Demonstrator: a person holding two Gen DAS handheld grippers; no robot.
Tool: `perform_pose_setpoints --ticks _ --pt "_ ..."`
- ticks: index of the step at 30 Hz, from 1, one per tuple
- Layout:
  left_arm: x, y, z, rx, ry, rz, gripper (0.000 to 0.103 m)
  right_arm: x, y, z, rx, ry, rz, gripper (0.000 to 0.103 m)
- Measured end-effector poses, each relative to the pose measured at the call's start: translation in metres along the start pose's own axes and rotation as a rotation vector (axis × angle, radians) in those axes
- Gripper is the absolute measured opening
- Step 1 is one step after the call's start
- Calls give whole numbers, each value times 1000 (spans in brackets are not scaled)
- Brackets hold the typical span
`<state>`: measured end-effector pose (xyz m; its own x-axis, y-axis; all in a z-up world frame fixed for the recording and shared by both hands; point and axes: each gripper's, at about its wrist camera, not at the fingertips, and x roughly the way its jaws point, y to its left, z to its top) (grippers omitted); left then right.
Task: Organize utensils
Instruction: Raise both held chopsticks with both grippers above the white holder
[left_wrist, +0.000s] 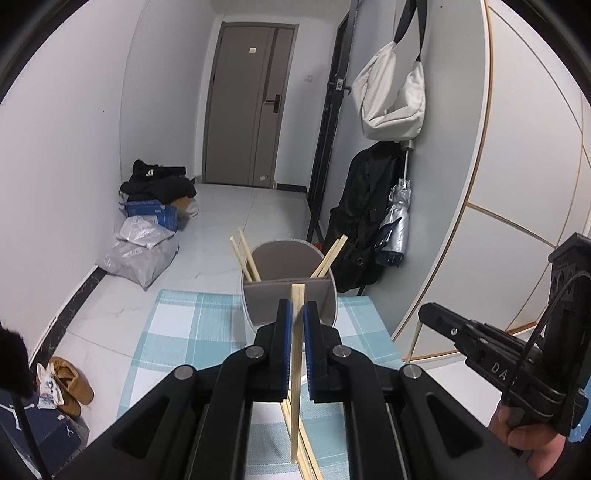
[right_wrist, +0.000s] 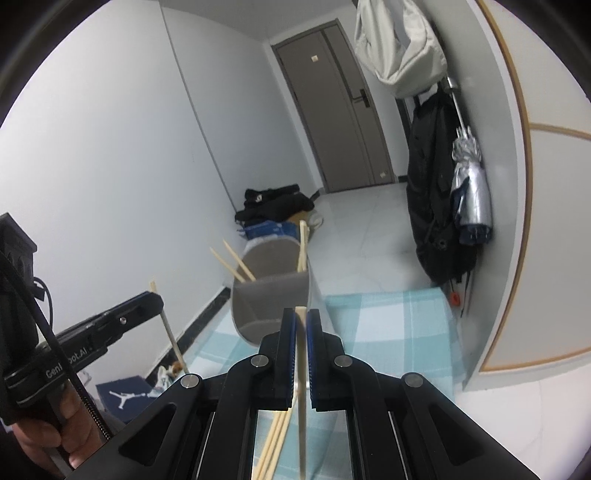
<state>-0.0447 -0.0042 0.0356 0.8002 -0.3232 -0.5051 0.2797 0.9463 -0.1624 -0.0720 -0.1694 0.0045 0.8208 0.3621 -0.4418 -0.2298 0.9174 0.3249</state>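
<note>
A grey divided utensil holder (left_wrist: 290, 291) stands on the blue checked cloth (left_wrist: 184, 332), with chopsticks (left_wrist: 245, 258) leaning in its far compartments. My left gripper (left_wrist: 297, 314) is shut on a wooden chopstick (left_wrist: 295, 369), held upright just in front of the holder. My right gripper (right_wrist: 301, 321) is shut on another chopstick (right_wrist: 302, 387), held upright in front of the holder (right_wrist: 271, 295). Loose chopsticks (right_wrist: 275, 439) lie on the cloth below the right gripper. Each gripper shows at the side of the other's view, the right one (left_wrist: 480, 343) and the left one (right_wrist: 110, 325).
The table stands by a curved grey wall panel (left_wrist: 498, 184). A black backpack (left_wrist: 365, 221), a folded umbrella (left_wrist: 397, 225) and a white bag (left_wrist: 391, 96) hang at the right. Bags and boxes (left_wrist: 147, 229) lie on the floor; shoes (left_wrist: 70, 384) at lower left.
</note>
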Motion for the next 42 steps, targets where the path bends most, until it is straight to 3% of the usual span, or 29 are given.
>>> perform_pose_setpoints --ticks 13,24,42 --pt "-10 -6 31 16 -80 -61 3 -17 20 33 -19 -89 58 5" --pt "1 -1 68 16 -122 -62 3 -14 35 80 -40 -149 78 5" --pt "43 20 126 18 -203 -70 3 49 30 170 -30 -228 109 5"
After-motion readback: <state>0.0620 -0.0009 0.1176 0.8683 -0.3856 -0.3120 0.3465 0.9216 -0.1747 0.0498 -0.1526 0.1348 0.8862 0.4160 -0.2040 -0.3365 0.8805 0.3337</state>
